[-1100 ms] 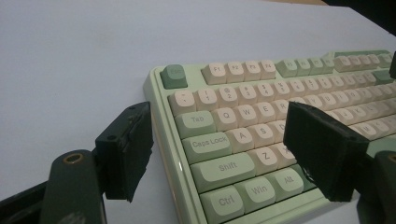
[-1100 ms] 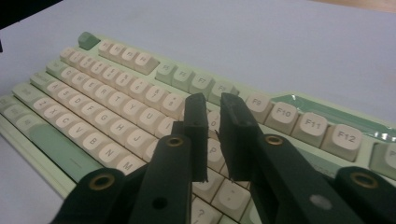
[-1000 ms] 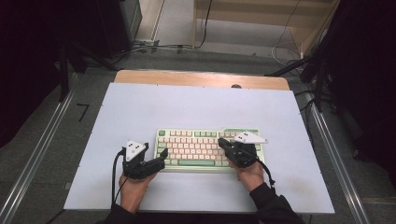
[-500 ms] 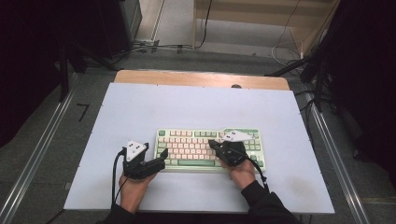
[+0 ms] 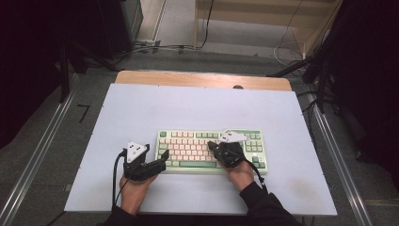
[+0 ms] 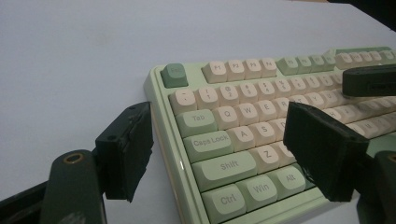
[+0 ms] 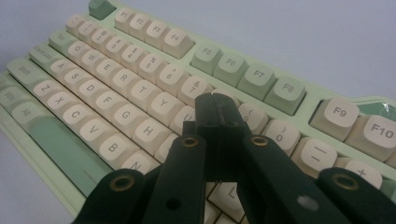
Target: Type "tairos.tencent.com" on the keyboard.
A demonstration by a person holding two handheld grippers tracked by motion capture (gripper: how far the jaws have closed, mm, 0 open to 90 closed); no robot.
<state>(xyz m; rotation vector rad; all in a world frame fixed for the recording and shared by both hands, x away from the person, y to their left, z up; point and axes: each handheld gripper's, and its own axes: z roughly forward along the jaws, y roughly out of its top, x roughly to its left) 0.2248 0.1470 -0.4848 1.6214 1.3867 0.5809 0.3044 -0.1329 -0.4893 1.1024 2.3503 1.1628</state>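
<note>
Your right hand-held gripper (image 7: 215, 109), jaws together, hovers over the number row of the green keyboard (image 5: 188, 153) on the white surface (image 5: 188, 108). Your left hand-held gripper (image 6: 219, 149) straddles its Shift-Ctrl corner, jaws apart.

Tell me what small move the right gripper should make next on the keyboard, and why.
Probably ease the right gripper straight down: its jaws are shut into one tip over the I and 9 keys of the keyboard, while the open left gripper straddles its left edge.

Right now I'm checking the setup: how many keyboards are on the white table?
1: a pale green keyboard with cream keys on the white table, near its front edge, between the two grippers.
</note>
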